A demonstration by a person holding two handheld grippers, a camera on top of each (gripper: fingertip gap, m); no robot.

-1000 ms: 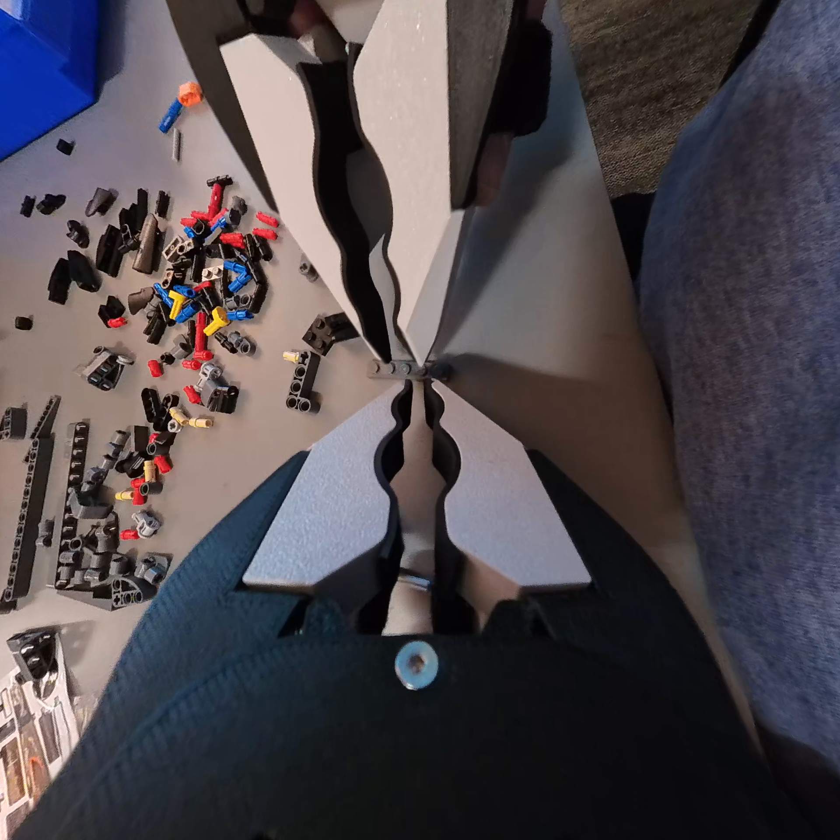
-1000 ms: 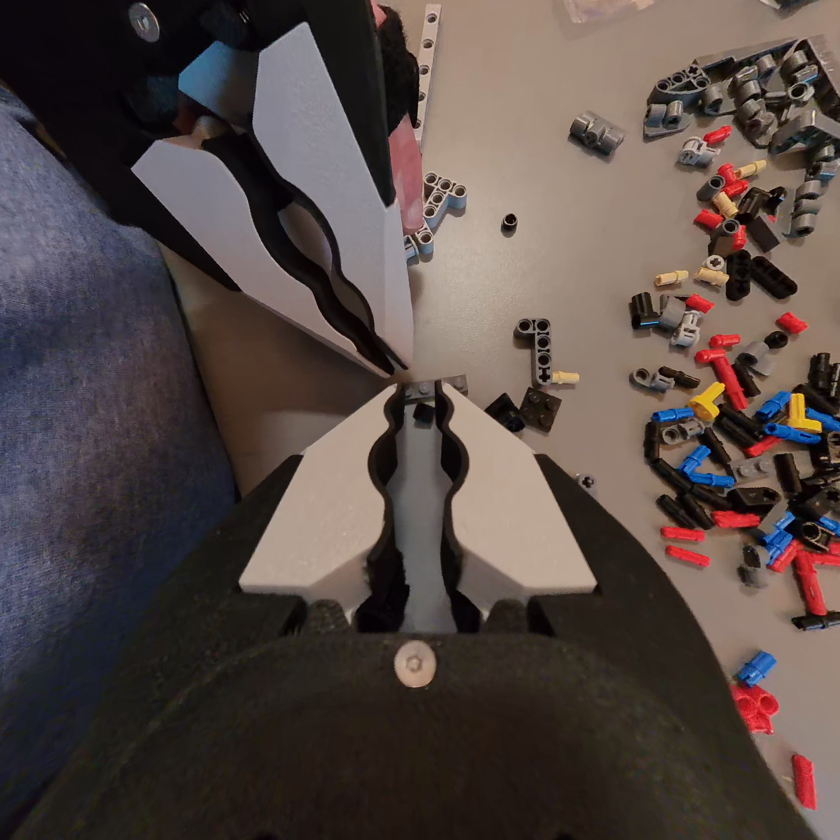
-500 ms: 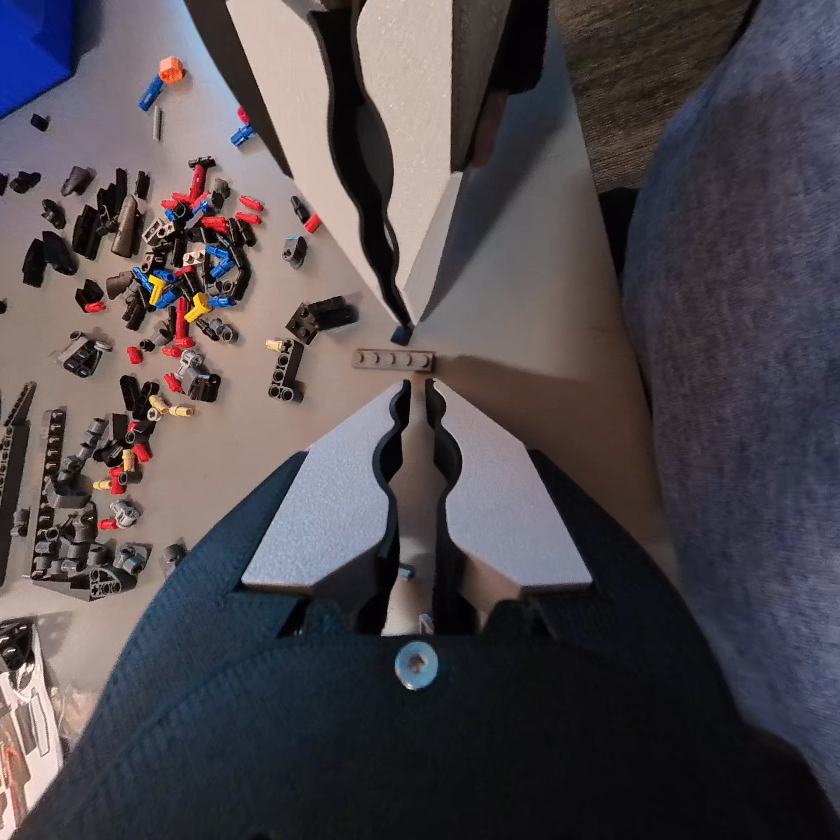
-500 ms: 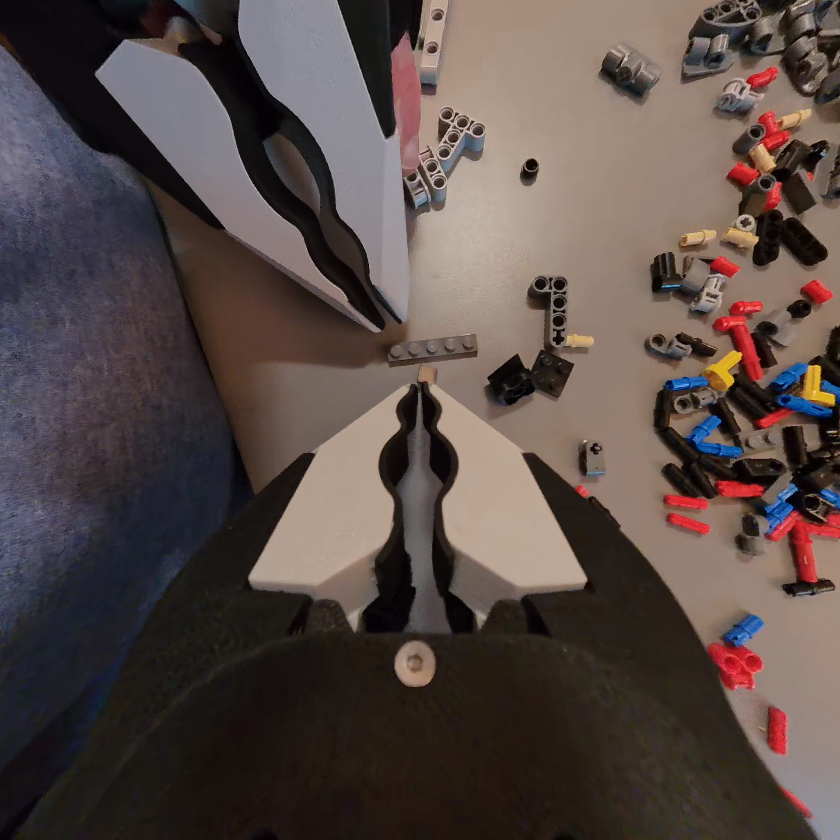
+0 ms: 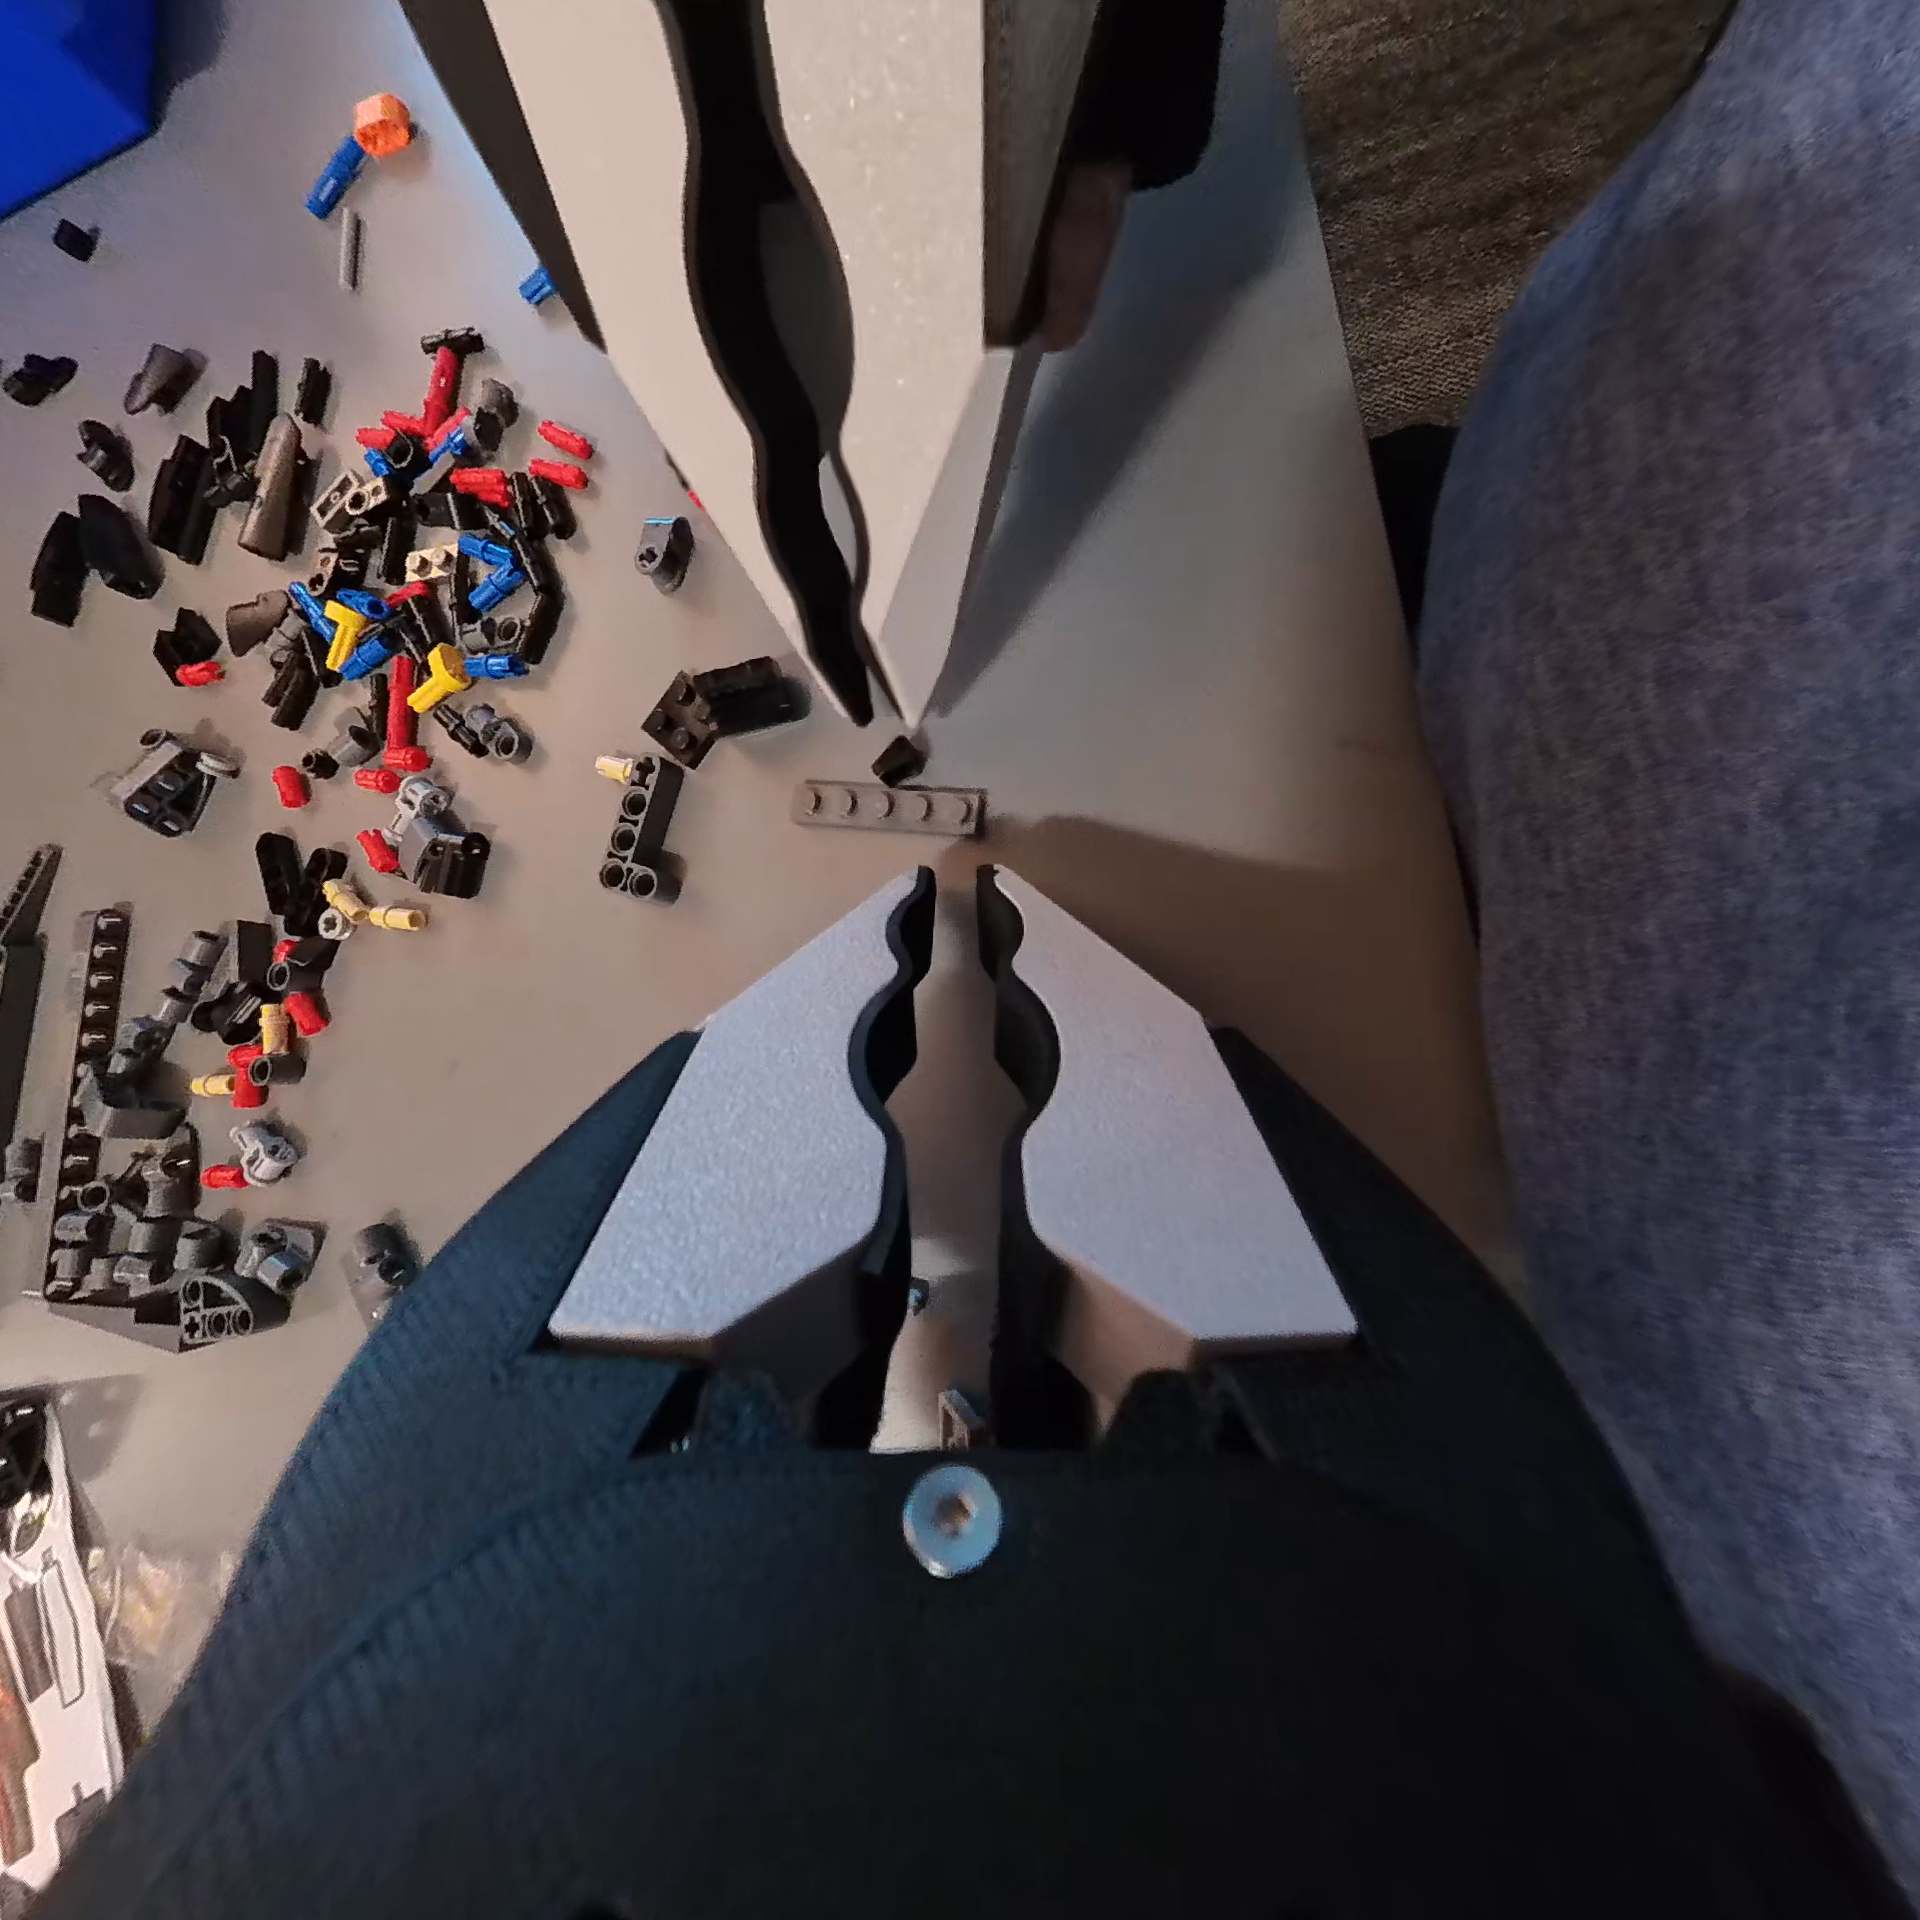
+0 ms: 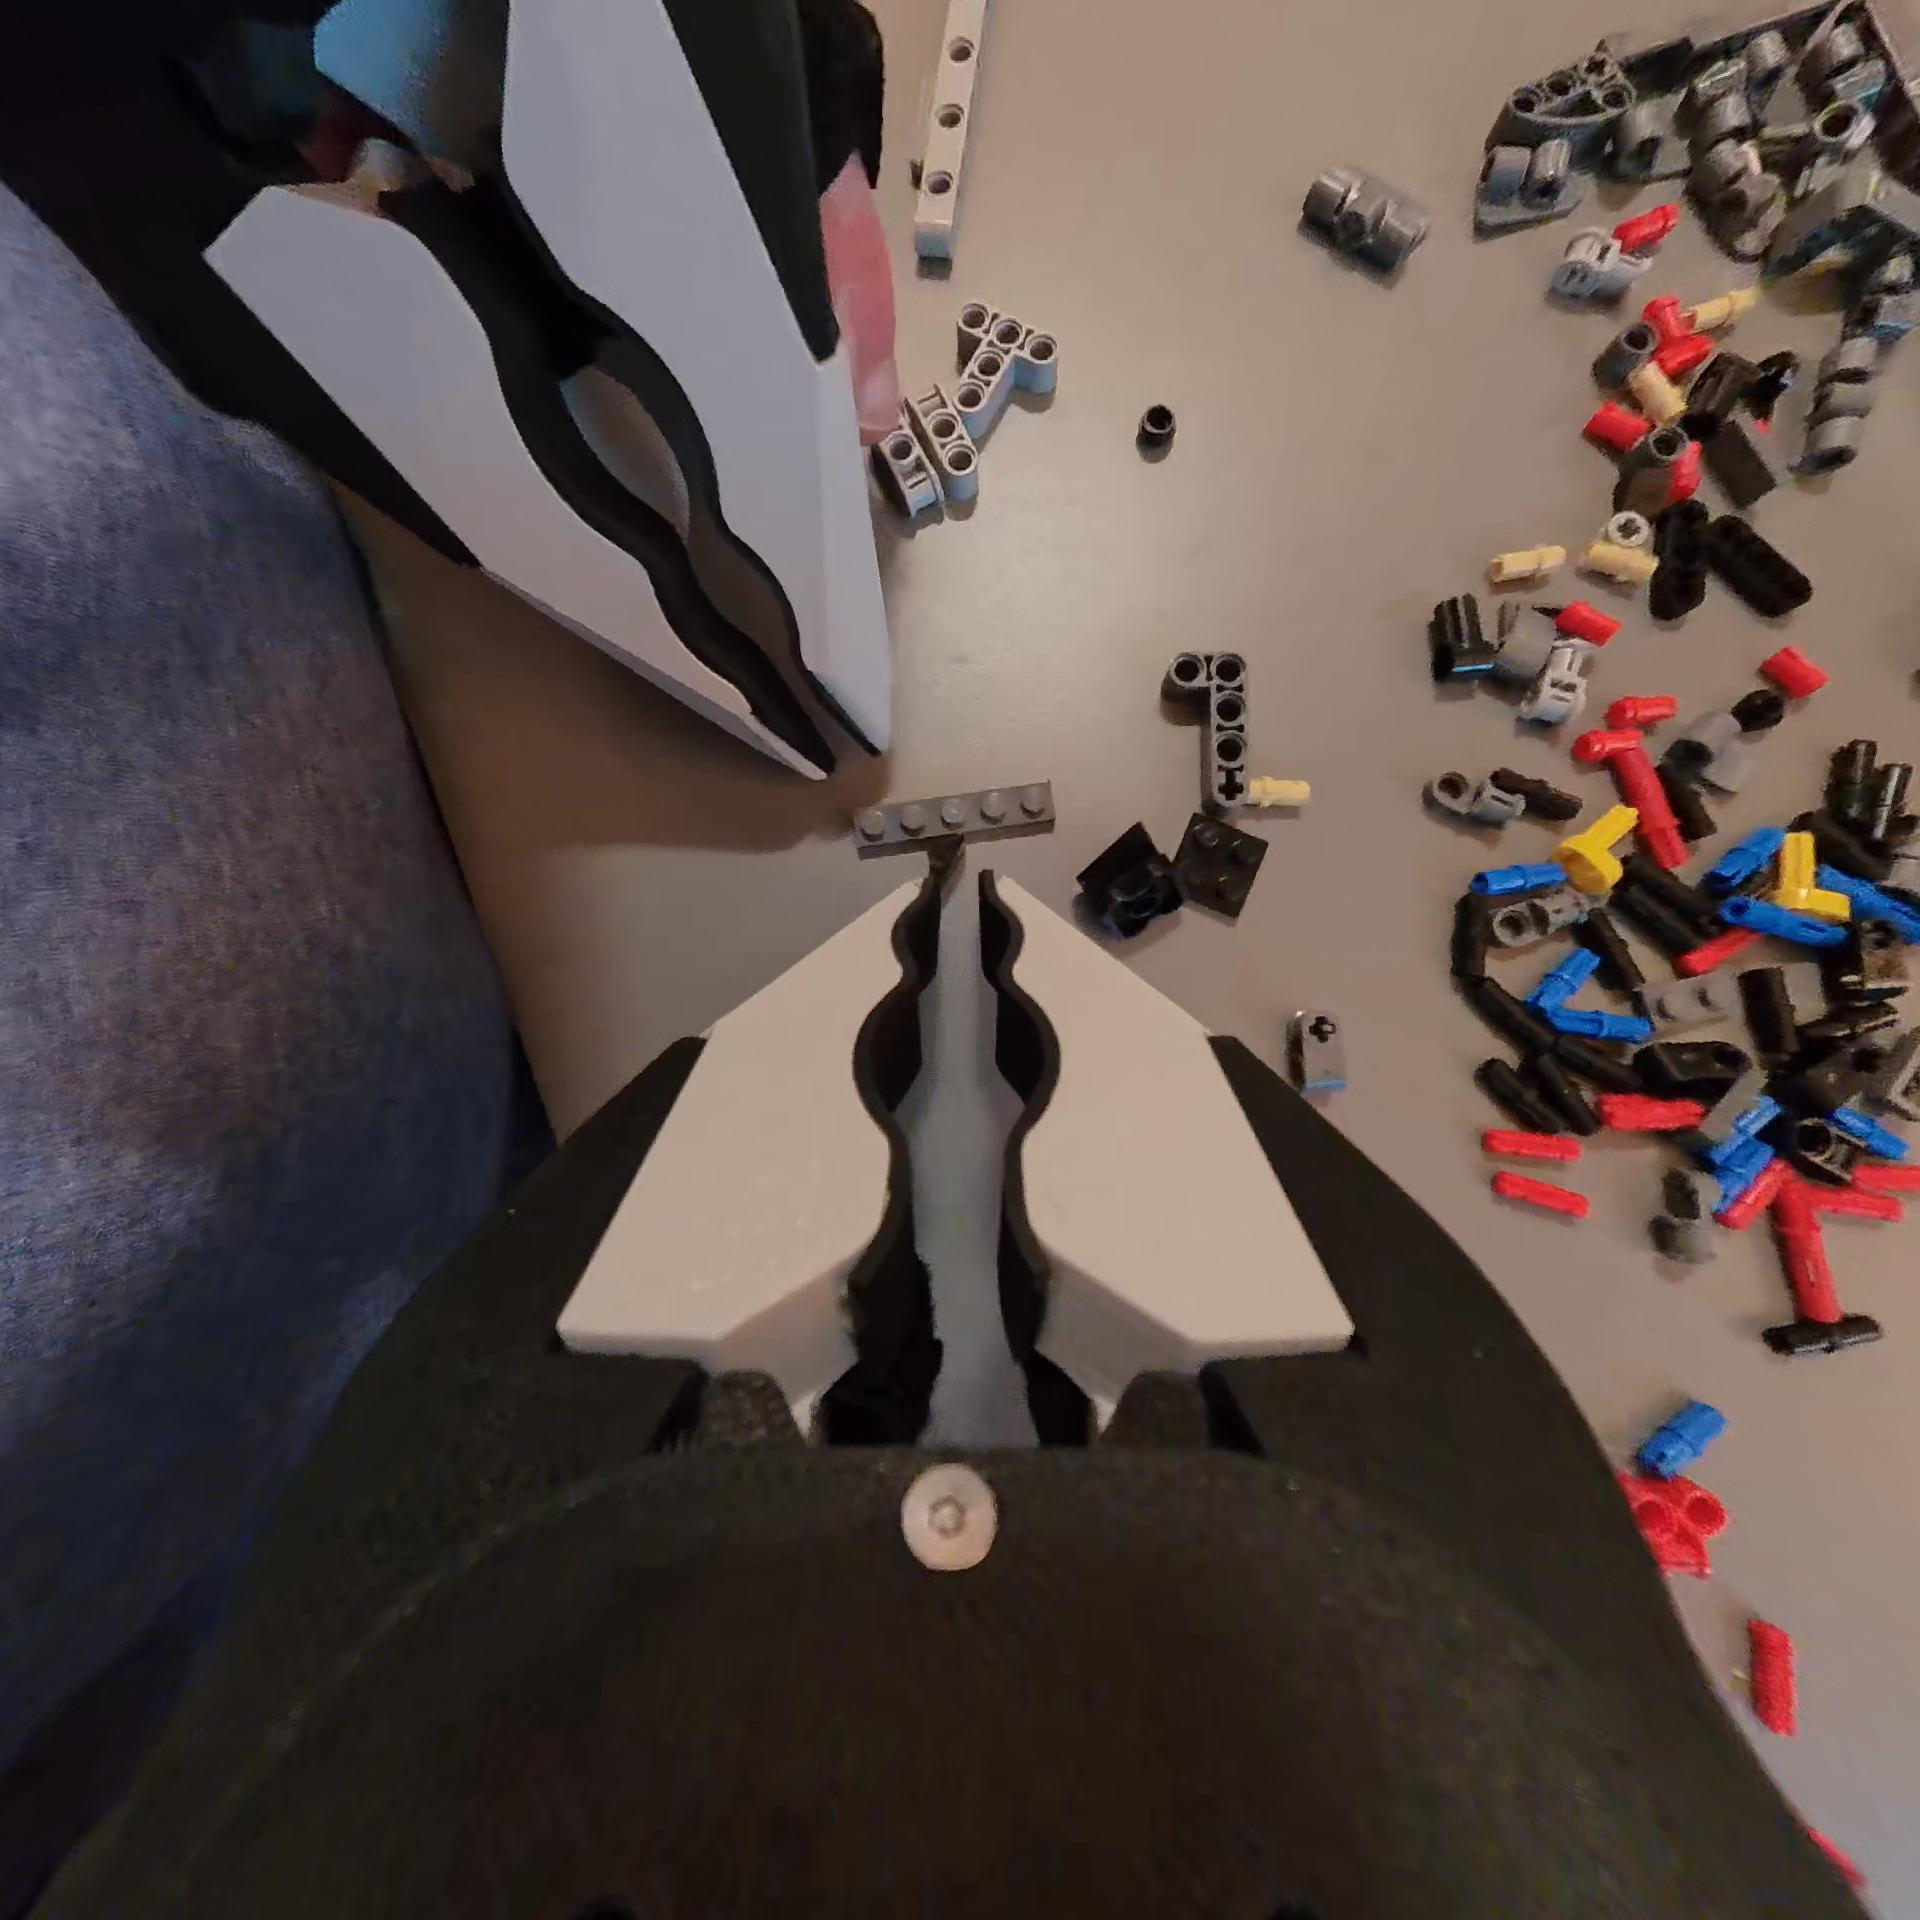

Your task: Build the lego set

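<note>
Two grippers, left [image 5: 954, 878] and right [image 6: 958, 883], both narrowly parted and empty, flanked the flat grey studded plastic plate [image 5: 890, 809] lying beside a small black piece [image 5: 898, 757]; next probably regrasping, aligning and pressing them together.

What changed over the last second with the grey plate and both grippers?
The flat grey studded plate, pinched between both grippers a second ago, now lies free on the grey table. The left gripper and right gripper have let go and backed off, slightly open. A small black piece now rests beside the plate. The loose piece pile is unchanged.
</note>
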